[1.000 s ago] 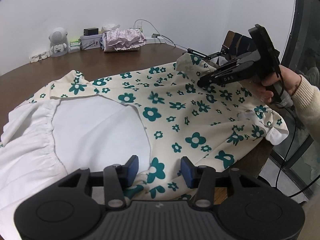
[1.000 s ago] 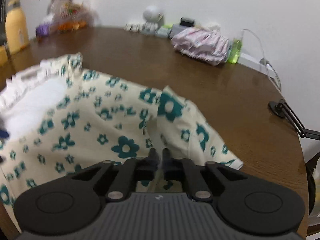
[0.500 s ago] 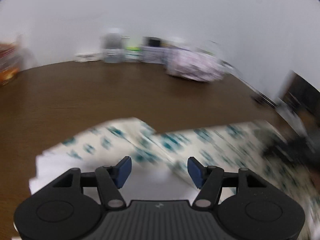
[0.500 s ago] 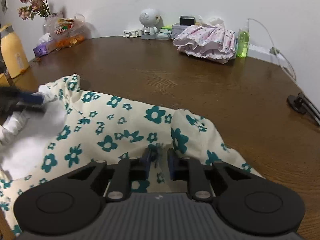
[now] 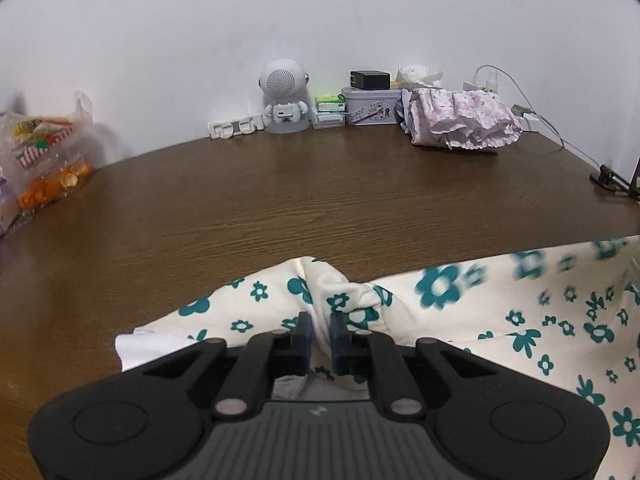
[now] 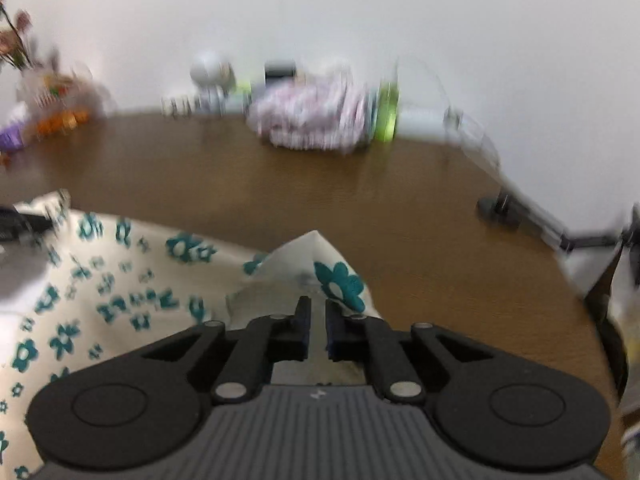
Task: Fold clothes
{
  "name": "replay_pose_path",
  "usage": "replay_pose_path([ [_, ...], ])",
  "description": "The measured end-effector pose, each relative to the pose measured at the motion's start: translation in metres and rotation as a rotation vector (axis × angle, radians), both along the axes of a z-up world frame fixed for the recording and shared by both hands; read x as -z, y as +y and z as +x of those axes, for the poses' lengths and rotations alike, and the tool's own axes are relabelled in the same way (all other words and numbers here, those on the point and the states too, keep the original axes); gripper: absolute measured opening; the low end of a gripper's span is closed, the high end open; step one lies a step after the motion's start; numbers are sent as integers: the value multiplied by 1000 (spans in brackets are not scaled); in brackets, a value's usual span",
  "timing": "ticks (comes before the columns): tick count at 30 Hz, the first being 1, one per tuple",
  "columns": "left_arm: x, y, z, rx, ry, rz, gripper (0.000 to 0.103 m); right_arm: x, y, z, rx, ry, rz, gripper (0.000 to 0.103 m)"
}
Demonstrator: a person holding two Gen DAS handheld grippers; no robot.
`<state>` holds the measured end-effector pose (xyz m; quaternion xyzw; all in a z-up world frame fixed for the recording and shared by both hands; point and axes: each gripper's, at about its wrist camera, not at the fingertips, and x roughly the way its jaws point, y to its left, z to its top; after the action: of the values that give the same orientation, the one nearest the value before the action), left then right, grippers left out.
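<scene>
A cream garment with teal flowers (image 5: 500,320) lies across the near part of the brown table (image 5: 320,200). My left gripper (image 5: 321,322) is shut on a bunched edge of this floral garment, with cloth pinched between its blue pads. In the right wrist view the same floral garment (image 6: 132,292) spreads to the left, blurred by motion. My right gripper (image 6: 317,306) is shut on a raised corner of it, which stands up in a peak above the fingers. The white lining shows at the left edge in both views.
Along the wall stand a white astronaut speaker (image 5: 285,96), a tin box (image 5: 370,106), a folded pink garment (image 5: 460,124), a green bottle (image 6: 386,114) and cables (image 5: 536,116). A snack bag (image 5: 44,160) sits far left. A black clamp stand (image 6: 504,210) is at the right table edge.
My left gripper swung to the garment's far edge and shut on it; it was open before. The right gripper stays shut on its corner and has lifted it, with the view now blurred.
</scene>
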<state>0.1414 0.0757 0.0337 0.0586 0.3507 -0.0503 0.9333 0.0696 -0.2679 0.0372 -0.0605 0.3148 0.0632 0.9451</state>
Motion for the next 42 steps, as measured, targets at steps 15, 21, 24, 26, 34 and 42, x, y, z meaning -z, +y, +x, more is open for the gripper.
replay_pose_path([
  [15, 4, -12, 2, 48, -15, 84, 16, -31, -67, -8, -240, 10, 27, 51],
  [21, 3, -12, 1, 58, -12, 93, 16, 4, -53, -5, -324, 110, 123, 6],
  [24, -2, -8, -7, 84, -14, 77, 17, -2, -86, 6, -276, 86, 326, 6],
  [26, -8, -5, -15, 110, -19, 59, 18, 4, -92, 17, -141, 85, 205, 7],
  [34, -30, 7, -49, 215, -35, -13, 26, -2, -70, -28, -151, 23, 71, 40],
  [42, -36, 0, -147, 621, -55, -205, 49, 6, -66, -142, -338, 45, 182, 40],
])
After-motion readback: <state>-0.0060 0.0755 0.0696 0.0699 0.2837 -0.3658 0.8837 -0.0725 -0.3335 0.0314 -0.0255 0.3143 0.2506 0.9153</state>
